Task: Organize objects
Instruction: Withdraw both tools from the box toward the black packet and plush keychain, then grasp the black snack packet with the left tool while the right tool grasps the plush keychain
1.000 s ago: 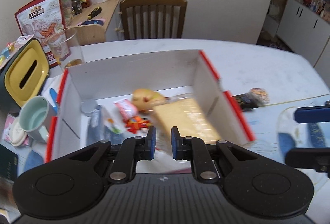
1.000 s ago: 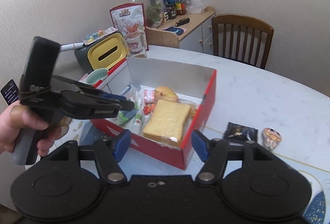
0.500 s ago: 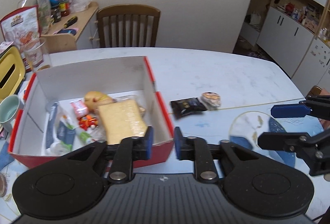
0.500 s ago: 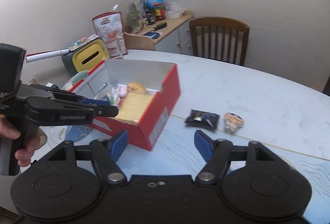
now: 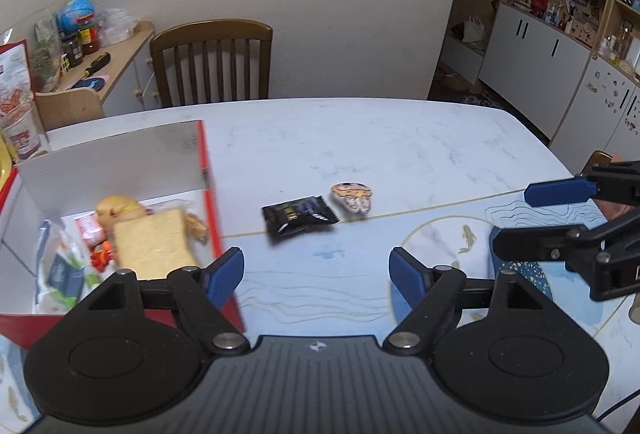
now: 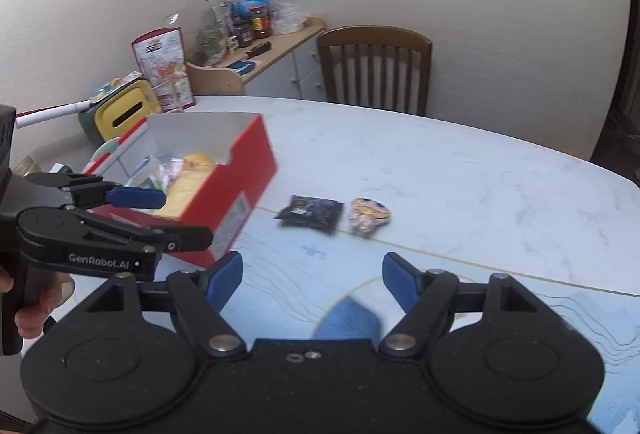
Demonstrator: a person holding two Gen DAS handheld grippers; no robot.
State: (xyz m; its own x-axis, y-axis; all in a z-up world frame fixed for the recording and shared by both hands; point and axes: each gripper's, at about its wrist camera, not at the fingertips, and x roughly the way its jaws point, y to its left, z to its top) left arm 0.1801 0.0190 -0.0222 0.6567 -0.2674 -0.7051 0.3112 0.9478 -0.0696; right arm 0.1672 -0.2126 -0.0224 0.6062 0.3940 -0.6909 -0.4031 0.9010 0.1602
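Pale marble-look table (image 5: pixel 360 138), wooden chair (image 5: pixel 212 62) behind it. Red box (image 5: pixel 210 194), white inside, at table's left, holds bread slice (image 5: pixel 152 246) and small packets. Left gripper (image 5: pixel 316 274) above table beside box, jaws spread wide, empty. Right gripper (image 6: pixel 312 274) likewise wide apart, empty. Black packet (image 5: pixel 298 218) lies on table right of box; round patterned snack (image 5: pixel 352 196) just beside it.

Our two wrist views, low over the table (image 5: pixel 360 138), near, both sharing red box (image 5: pixel 208 170) at 10 o'clock.
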